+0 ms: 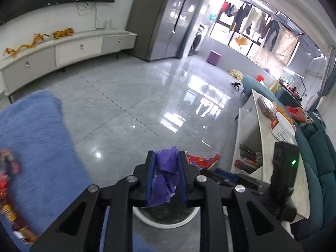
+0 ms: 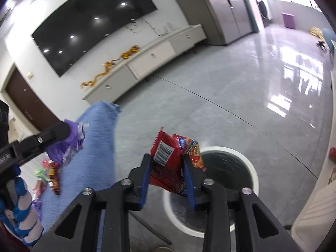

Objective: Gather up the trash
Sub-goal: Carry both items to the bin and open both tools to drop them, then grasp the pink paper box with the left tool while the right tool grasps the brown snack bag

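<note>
My left gripper (image 1: 167, 155) is shut on a crumpled purple wrapper (image 1: 164, 178) and holds it over the round white-rimmed trash bin (image 1: 168, 220), which its jaws mostly hide. My right gripper (image 2: 167, 157) is shut on a red snack bag (image 2: 172, 159) and holds it above the near left rim of the same bin (image 2: 250, 166). The right gripper and its red bag (image 1: 201, 160) show in the left wrist view. The left gripper with the purple wrapper (image 2: 67, 145) shows at the left of the right wrist view.
A blue rug (image 1: 35, 147) lies on the grey tile floor with more wrappers (image 2: 52, 174) on it. A white coffee table (image 1: 273, 147) and teal sofa (image 1: 319, 168) stand to the right. A long white TV cabinet (image 1: 69, 50) runs along the far wall.
</note>
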Demonstrator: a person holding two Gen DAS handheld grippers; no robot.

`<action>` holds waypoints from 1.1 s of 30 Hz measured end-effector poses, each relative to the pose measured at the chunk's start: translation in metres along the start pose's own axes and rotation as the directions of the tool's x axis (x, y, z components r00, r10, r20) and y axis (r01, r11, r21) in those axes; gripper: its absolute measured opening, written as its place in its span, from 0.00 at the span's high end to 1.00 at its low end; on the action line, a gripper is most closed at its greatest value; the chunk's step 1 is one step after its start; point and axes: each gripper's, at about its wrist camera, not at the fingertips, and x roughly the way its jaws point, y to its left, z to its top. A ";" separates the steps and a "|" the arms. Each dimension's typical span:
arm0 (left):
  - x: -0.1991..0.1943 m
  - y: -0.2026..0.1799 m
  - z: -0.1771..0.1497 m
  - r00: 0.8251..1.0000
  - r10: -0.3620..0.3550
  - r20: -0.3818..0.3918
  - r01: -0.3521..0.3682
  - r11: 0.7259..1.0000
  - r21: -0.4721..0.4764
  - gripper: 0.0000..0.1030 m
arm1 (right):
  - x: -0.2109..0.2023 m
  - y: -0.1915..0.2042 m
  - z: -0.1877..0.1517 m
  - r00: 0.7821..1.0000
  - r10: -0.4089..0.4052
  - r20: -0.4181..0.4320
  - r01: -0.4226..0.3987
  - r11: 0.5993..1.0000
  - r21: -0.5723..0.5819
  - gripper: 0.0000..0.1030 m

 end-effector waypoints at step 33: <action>-0.124 0.038 -0.033 0.974 0.136 0.180 -0.128 0.990 -0.059 0.44 | -0.063 0.082 0.012 0.990 -0.020 0.141 0.034 0.994 -0.100 0.51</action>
